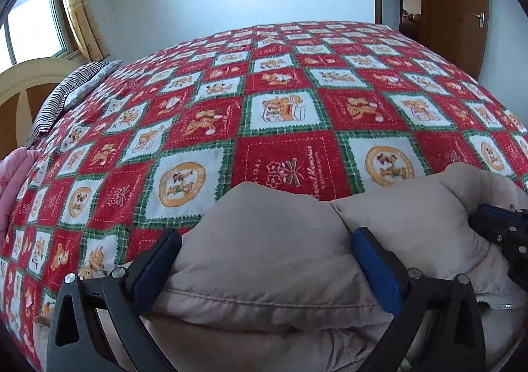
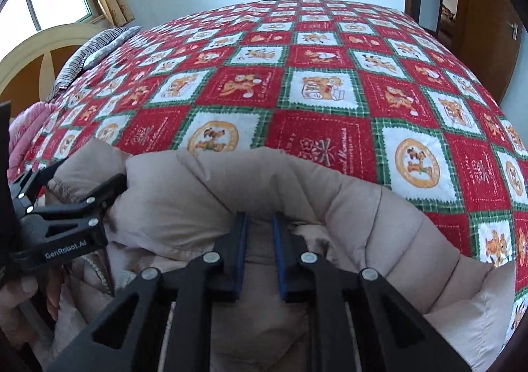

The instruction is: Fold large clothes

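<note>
Two tools are on a beige puffer jacket (image 1: 264,256) bunched at the near edge of the bed's red checked blanket (image 1: 280,101). My left tool (image 1: 267,260) stands spread wide around a padded fold, pads not visibly pressing. My right tool (image 2: 260,240) is nearly pressed together, pinching a ridge of the fabric. I judge folding barely begun: jacket still rumpled, zipper (image 1: 498,306) exposed, no flat fold made.

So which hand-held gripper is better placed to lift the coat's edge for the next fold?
Probably the right hand-held gripper: its jaws are nearly closed on a fold of the beige padded coat. The left hand-held gripper straddles the coat wide open.
</note>
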`<state>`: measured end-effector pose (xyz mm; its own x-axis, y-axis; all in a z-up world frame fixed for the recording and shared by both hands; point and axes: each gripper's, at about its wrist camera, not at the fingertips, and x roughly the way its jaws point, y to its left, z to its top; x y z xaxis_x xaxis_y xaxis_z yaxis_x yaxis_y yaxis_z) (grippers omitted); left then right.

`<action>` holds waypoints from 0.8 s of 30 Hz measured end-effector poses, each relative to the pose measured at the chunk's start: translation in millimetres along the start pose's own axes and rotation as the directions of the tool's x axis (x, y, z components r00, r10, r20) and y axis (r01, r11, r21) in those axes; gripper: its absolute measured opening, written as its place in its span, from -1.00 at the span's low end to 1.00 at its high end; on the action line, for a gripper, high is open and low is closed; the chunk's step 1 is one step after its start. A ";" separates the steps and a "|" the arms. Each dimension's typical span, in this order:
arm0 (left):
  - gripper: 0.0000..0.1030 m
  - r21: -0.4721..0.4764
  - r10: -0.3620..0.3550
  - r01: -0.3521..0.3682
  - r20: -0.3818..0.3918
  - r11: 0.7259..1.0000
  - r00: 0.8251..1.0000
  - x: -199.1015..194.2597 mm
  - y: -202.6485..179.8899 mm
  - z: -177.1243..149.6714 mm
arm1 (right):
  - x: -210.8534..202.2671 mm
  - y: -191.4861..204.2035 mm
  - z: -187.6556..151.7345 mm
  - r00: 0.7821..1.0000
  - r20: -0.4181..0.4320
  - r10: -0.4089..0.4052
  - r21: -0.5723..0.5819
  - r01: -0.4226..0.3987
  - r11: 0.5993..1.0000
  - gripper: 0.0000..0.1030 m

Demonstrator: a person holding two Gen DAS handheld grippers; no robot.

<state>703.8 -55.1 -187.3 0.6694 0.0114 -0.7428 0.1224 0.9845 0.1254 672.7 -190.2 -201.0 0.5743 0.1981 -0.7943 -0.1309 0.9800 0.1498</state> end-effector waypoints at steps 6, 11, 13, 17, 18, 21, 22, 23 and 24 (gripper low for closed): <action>0.99 0.022 0.029 -0.029 -0.019 0.999 0.999 5.5 -5.4 -5.0 | 6.4 3.0 -3.9 1.000 0.004 -0.027 -0.009 0.027 1.000 -0.67; 0.99 -0.001 0.001 -0.001 -0.056 1.000 0.998 12.9 -0.4 -4.7 | 9.3 10.5 -5.3 0.997 0.005 -0.072 -0.038 0.073 0.997 -0.68; 0.99 -0.005 -0.004 0.004 -0.062 1.000 0.998 14.5 0.1 -4.9 | 10.4 12.9 -5.8 0.996 0.007 -0.090 -0.047 0.091 0.995 -0.68; 0.99 -0.016 -0.013 0.012 -0.069 1.000 0.998 16.9 1.0 -5.2 | 12.2 15.5 -6.7 0.994 0.007 -0.113 -0.054 0.113 0.992 -0.68; 0.99 -0.019 -0.017 0.015 -0.071 1.000 0.997 17.6 1.4 -5.1 | 12.6 15.8 -6.4 0.993 0.007 -0.115 -0.056 0.116 0.992 -0.68; 0.99 -0.029 -0.030 0.028 -0.077 0.999 0.997 19.2 3.4 -5.1 | 13.4 15.6 -6.8 0.993 0.009 -0.118 -0.058 0.119 0.991 -0.68; 0.99 -0.032 -0.034 0.032 -0.077 0.999 0.996 19.3 4.0 -5.0 | 13.5 15.6 -7.1 0.993 0.011 -0.118 -0.057 0.119 0.991 -0.68; 0.99 -0.038 -0.041 0.038 -0.073 0.999 0.996 19.0 5.0 -5.1 | 13.6 15.9 -7.5 0.993 0.015 -0.119 -0.058 0.120 0.991 -0.68; 0.99 -0.052 -0.058 0.055 -0.067 0.997 0.996 17.9 8.0 -5.2 | 13.7 16.1 -7.9 0.992 0.018 -0.121 -0.058 0.122 0.991 -0.68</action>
<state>713.0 -46.1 -203.0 0.6105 -0.0340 -0.7912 0.1206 0.9914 0.0504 672.1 -171.7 -214.1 0.6006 0.0784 -0.7957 -0.1069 0.9941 0.0173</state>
